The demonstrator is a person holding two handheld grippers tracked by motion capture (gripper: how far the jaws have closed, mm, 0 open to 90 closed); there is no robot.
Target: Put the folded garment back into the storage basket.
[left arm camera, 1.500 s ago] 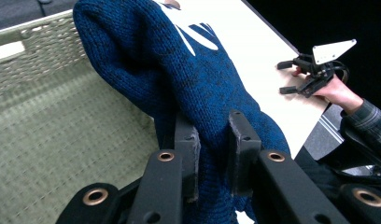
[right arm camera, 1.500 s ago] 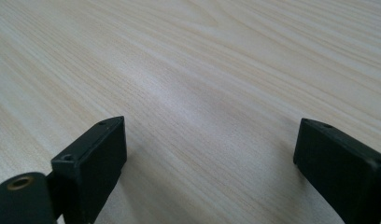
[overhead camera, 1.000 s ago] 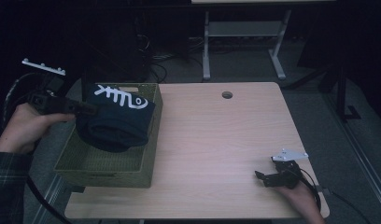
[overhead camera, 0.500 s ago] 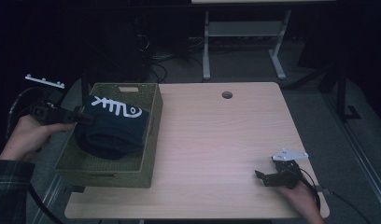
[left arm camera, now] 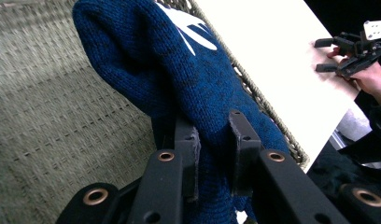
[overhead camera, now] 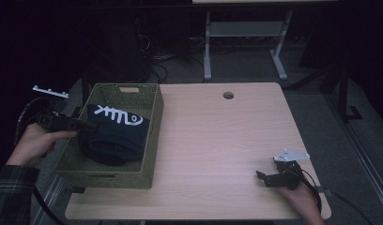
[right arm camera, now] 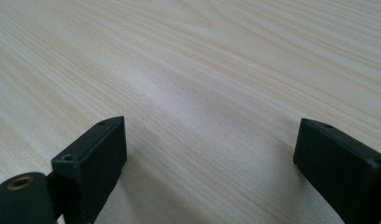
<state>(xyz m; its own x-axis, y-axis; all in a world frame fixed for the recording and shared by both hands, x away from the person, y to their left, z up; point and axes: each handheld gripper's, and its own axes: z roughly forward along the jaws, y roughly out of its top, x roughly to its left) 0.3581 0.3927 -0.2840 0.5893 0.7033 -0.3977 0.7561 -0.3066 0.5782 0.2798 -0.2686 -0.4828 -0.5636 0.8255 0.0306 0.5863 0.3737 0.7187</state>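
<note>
lowering into the basket (overhead camera: 154,136) — the sweater (overhead camera: 115,136) is mostly inside, left gripper (left arm camera: 212,154) clamped on it; letting go remains. right gripper (overhead camera: 269,178) gapes idle, well apart from basket.

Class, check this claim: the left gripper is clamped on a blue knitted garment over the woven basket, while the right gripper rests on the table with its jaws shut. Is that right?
Not quite. The left gripper is indeed clamped on the blue knitted garment over the woven basket, but the right gripper has its jaws wide open over the bare table, as the right gripper view shows.
</note>
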